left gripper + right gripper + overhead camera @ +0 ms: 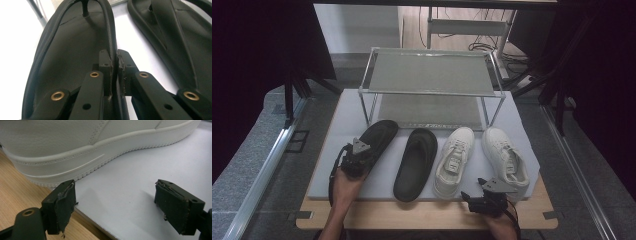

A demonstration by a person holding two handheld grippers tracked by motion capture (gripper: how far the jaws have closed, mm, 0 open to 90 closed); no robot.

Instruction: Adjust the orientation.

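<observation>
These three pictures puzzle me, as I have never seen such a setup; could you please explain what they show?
A person stands at a table with a hand-held claw in each hand. The high view looks down from above; the other two pictures come from cameras riding on each claw.

On a white mat lie two black sandals, two white sneakers, and behind them a metal shoe rack.

The left claw is shut on the side edge of the left sandal. The right claw is open, holding nothing, just in front of the right sneaker, beside the other sneaker. The second sandal lies untouched.
</observation>
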